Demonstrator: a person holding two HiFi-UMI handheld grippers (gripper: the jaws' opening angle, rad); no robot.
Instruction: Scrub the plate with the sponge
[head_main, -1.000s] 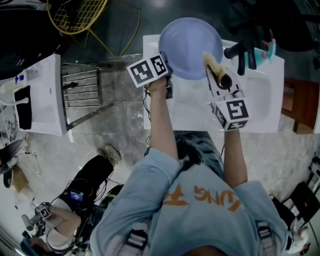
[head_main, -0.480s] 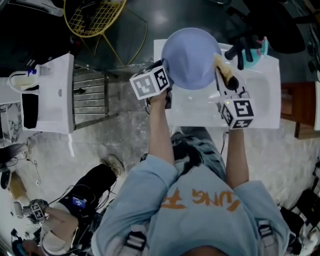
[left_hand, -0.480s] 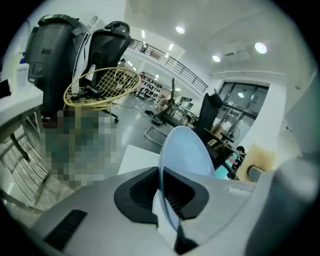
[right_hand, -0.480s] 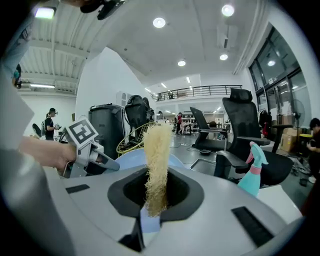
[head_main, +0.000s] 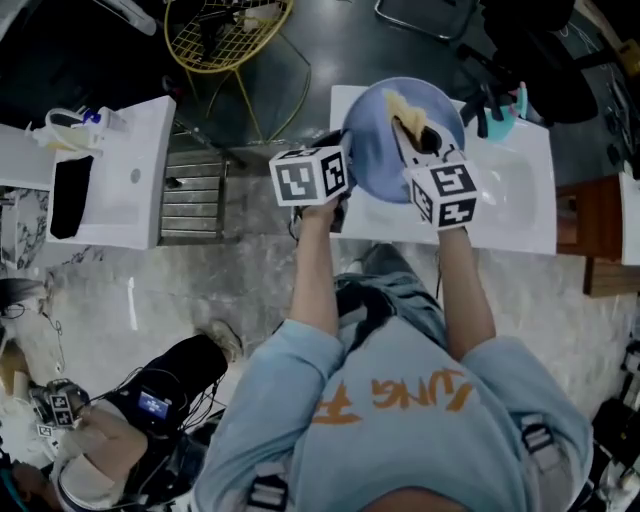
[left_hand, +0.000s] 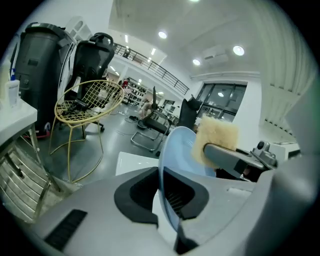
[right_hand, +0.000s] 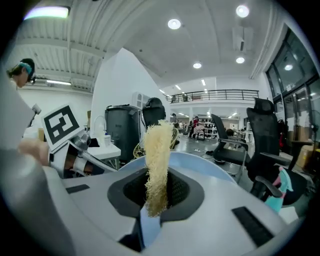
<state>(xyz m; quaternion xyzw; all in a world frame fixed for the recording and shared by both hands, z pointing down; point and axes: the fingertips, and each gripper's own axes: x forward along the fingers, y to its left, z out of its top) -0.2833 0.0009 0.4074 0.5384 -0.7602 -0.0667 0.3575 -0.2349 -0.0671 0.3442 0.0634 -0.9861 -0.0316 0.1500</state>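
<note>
"How are the arms set?"

"Both forearms reach forward over the white counter (head_main: 520, 215). The left gripper (left_hand: 167, 195) is clamped on the rim of the pale blue round plate (head_main: 370, 125), which is tilted up on edge."

"And the right?"

"The right gripper (right_hand: 155, 200) pinches the yellow fibrous sponge (right_hand: 157, 160) over the plate's face. A black faucet (head_main: 483, 105) stands just beside."

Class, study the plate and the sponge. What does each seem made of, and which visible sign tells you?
Plate: pale blue, smooth, faintly glossy, with a thin rim pinched in the left tongs; probably plastic or melamine, though glazed ceramic is possible. Sponge: pale yellow, coarse tangled fibres squeezed thin by the right tongs; looks like loofah or synthetic fibre.
</note>
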